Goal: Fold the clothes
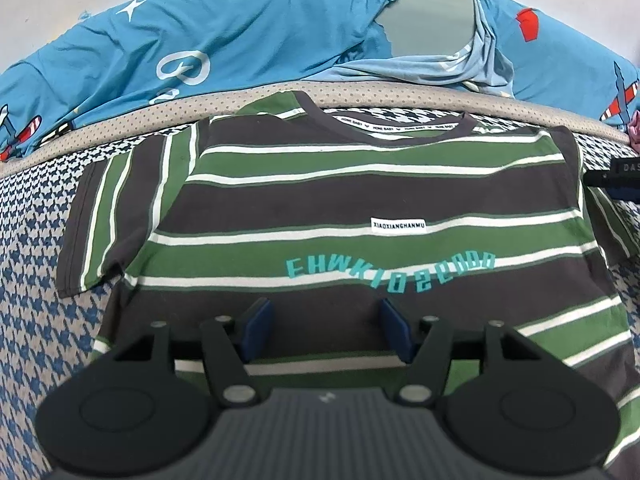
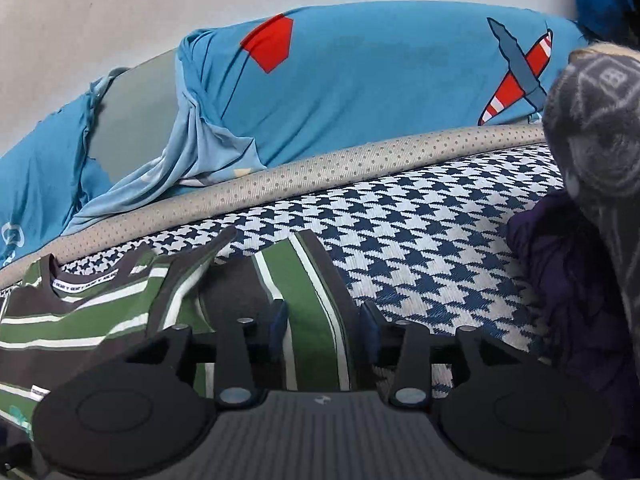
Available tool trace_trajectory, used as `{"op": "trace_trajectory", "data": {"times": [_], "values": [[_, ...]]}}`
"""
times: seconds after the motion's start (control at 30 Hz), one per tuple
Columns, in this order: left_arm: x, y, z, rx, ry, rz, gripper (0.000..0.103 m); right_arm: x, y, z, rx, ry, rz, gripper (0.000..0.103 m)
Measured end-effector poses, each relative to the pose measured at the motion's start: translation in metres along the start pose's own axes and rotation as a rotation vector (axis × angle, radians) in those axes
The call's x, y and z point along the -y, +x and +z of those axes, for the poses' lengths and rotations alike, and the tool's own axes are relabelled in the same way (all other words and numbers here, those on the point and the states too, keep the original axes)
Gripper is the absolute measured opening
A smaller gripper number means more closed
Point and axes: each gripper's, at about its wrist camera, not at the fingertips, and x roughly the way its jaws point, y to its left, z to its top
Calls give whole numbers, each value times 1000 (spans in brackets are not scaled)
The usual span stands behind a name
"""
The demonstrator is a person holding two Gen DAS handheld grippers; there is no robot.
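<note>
The right claw, spread, straddles the shirt's sleeve, which runs straight ahead; the left claw gapes over the hem.

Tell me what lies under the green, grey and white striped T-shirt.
Under the green, grey and white striped T-shirt lies a blue-and-white houndstooth cover, visible around the shirt's edges and through its neck opening. Whatever sits beneath the shirt's middle is covered.

T-shirt: green, charcoal, white stripes, teal lettering. Mat: navy-white houndstooth. Sheet: bright blue, red-white planes. Pads: dark blue.
</note>
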Motion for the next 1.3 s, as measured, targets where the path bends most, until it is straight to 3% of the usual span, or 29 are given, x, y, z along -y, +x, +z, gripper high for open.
{"op": "trace_trajectory", "data": {"times": [0.33,0.4,0.47,0.57,0.83,1.03,1.13,1.3], "values": [[-3,0,0,-2,1,-10,60,-17,7,-7,36,-117,-61,42],[-3,0,0,-1,1,-11,61,-19,7,-6,37,-111,-38,23],[-2,0,-1,0,5,-9,62,-21,7,-6,37,-112,-28,12],[-2,0,-1,0,7,-7,62,-23,1,-3,45,-82,-28,8],[-3,-2,-2,-10,-4,-16,66,-26,-47,4,156,-41,-186,8],[-6,-7,-9,-21,22,-28,70,-4,-22,-8,-46,41,-263,8],[-10,-9,-14,-9,36,-16,71,-11,-29,-9,-30,-5,-300,9],[-22,-20,-16,16,21,-7,71,-19,-52,-8,24,-4,-223,12]]}}
